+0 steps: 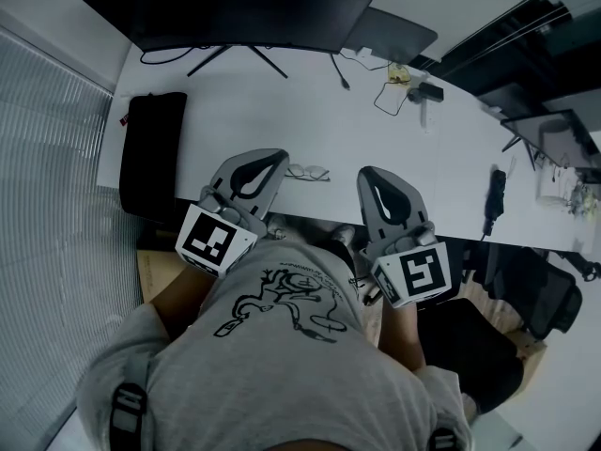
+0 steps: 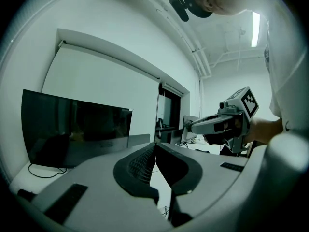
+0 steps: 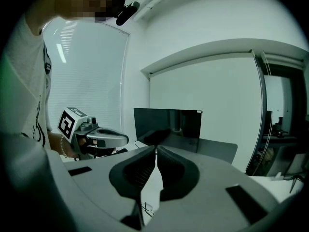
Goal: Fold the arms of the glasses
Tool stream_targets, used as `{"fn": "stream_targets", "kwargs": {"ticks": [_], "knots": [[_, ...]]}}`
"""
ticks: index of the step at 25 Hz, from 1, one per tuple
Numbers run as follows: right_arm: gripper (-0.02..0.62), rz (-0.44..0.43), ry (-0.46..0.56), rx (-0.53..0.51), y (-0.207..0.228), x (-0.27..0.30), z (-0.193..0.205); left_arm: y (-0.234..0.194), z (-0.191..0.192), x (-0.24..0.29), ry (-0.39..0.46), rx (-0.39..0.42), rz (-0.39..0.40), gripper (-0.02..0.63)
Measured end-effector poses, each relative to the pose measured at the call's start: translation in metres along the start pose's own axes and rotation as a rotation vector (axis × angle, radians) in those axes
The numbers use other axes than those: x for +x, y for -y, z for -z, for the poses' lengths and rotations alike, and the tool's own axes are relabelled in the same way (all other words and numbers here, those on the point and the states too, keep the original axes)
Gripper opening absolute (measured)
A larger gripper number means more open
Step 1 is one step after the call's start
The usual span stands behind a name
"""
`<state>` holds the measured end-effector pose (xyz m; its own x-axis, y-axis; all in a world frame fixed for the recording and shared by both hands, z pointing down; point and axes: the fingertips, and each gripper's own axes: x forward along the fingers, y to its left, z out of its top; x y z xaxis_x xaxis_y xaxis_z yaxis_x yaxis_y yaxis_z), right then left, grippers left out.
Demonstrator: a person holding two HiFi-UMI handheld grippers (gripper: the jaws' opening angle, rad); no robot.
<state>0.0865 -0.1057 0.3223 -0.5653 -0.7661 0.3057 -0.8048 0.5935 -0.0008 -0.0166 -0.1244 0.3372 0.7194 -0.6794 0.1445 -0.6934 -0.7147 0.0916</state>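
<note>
Head view shows what neither gripper view shows well: the thin-rimmed, clear-lens glasses (image 1: 308, 172) lie on the white table (image 1: 394, 139), between the two sets of fingertips and touched by neither. The grey left gripper (image 1: 270, 158) has its jaws pressed together with nothing in them. Left gripper view looks past them to the wide black monitor (image 2: 77, 129) and misses the glasses. The grey right gripper (image 1: 369, 175) is closed tight and empty too. Right gripper view just catches the glasses low beneath its closed tips.
</note>
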Motion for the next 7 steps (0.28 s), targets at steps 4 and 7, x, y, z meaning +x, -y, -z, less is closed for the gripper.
{"fn": "stream_targets", "kwargs": {"ticks": [4,7], "knots": [[0.02,0.002,-0.002,0.001,0.0003,0.002,-0.0013,-0.0013,0.0005,-0.0013,-0.013,-0.003,0.001,0.021],[0.02,0.003,-0.002,0.0,0.0,0.0043,-0.0027,-0.0022,-0.0025,-0.0005,-0.003,0.006,0.008,0.021]]}}
